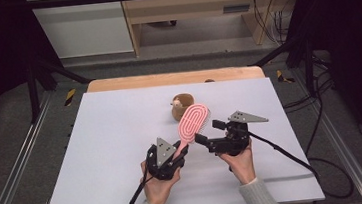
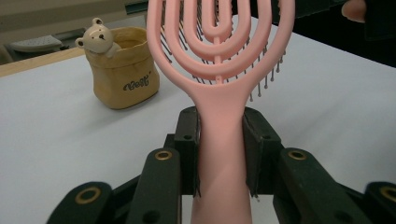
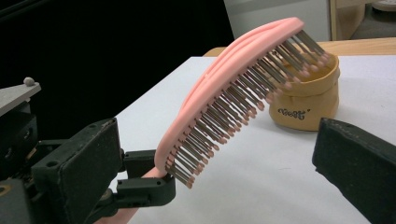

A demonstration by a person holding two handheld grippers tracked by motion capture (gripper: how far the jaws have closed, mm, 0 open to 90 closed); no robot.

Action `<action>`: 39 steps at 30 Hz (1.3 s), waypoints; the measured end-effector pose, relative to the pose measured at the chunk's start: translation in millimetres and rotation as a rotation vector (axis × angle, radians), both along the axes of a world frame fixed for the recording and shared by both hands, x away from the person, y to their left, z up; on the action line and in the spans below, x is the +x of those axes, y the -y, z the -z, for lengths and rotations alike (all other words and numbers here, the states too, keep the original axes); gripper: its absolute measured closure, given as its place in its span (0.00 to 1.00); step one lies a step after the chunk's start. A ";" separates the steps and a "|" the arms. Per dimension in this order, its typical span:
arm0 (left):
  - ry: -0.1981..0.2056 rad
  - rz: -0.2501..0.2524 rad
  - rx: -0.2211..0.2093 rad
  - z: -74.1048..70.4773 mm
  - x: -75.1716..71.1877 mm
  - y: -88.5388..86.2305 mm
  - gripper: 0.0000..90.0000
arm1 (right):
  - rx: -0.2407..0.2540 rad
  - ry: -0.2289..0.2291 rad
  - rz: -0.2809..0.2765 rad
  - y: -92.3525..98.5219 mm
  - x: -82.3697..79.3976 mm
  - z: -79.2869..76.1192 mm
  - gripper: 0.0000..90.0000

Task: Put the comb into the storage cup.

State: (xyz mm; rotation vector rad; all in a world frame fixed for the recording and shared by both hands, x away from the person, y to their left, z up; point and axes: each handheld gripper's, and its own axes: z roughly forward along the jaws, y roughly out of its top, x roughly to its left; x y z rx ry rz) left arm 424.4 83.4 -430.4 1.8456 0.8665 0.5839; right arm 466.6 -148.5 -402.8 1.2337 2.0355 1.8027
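Left gripper [image 1: 179, 151] clamps pink hairbrush [image 1: 194, 121] by handle, head raised. Right gripper [image 1: 207, 133] jaws wide, flanking bristles, not touching. Tan bear pouch [image 1: 182, 106] just beyond, on white table [image 1: 112, 138].

overhead forward-down, two close gripper views

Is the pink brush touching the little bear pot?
Apart. In the left gripper view, white table shows between the pink brush, held up by the left hand-held gripper, and the bear pot standing off to its side.
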 end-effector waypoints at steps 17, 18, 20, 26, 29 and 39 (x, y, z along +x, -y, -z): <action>0.017 0.031 0.007 -0.8 -8.0 14.5 0.78 | 0.011 -0.041 -0.016 -1.0 3.2 1.7 0.17; 0.016 0.032 0.006 -0.7 -8.3 15.1 0.78 | 0.010 -0.042 -0.018 -1.0 3.4 1.9 0.19; 0.018 0.036 0.009 -0.6 -9.2 15.9 0.78 | 0.007 -0.041 -0.022 -1.1 3.4 2.2 0.22; 0.024 0.041 0.016 -0.1 -11.5 18.4 0.78 | 0.010 -0.059 -0.029 -1.4 3.9 2.8 0.29; 0.027 0.042 0.017 0.5 -12.0 19.5 0.78 | 0.012 -0.068 -0.031 -1.2 3.9 2.6 0.32; 0.040 0.034 0.019 1.1 -13.7 20.2 0.78 | 0.022 -0.105 -0.019 -0.1 4.4 1.9 0.46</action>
